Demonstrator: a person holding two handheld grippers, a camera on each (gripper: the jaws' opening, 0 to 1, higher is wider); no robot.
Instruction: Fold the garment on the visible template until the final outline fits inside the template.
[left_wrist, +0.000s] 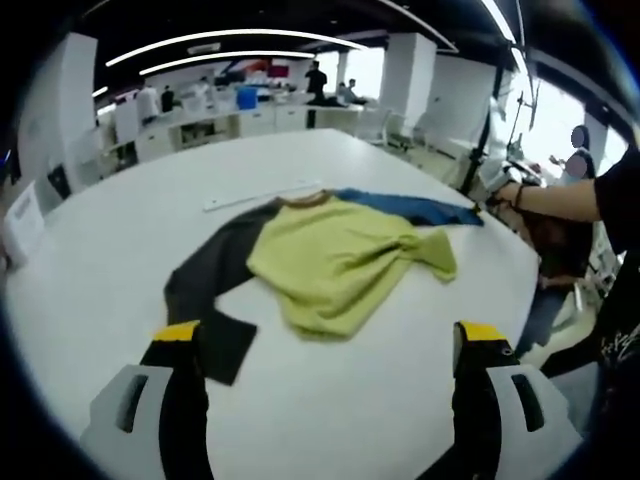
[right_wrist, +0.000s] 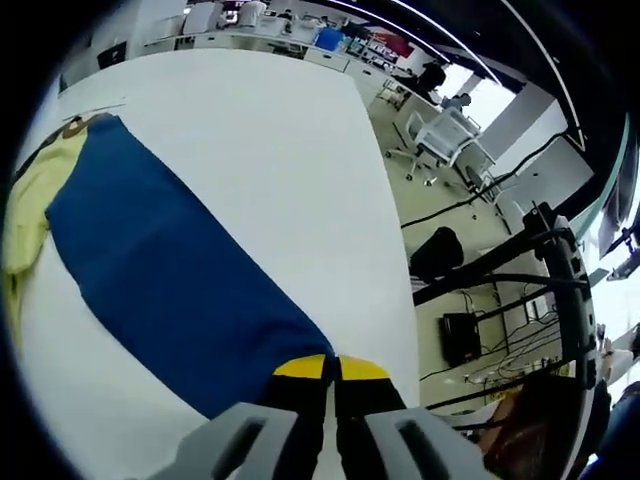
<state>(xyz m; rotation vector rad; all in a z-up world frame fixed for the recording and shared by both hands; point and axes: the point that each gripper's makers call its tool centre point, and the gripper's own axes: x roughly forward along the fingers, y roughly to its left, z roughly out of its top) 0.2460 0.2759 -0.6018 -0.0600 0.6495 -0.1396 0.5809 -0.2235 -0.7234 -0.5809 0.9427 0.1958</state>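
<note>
White table (left_wrist: 420, 400) carries the garment (left_wrist: 340, 260), a long-sleeved top spread flat near the table's middle. Taking the garment's yellow-green body as landmark: left of it in the left gripper view, the dark grey sleeve (left_wrist: 205, 290) runs down toward the left gripper (left_wrist: 330, 335), cuff end lying just ahead of the left jaw. Left gripper jaws stand wide apart, yellow-tipped, holding nothing, above bare table short of the body's hem. Behind the body, a pale strip (left_wrist: 262, 195) lies on the table by the collar. Right of the body, the blue sleeve (left_wrist: 415, 207) stretches out to the table edge, where a person's hand (left_wrist: 507, 195) reaches in. Right gripper view: right gripper (right_wrist: 332, 368) jaws pressed together, clamped on the blue sleeve's cuff end; sleeve runs back to the yellow body at the left edge. Office desks and chairs beyond the table.
</note>
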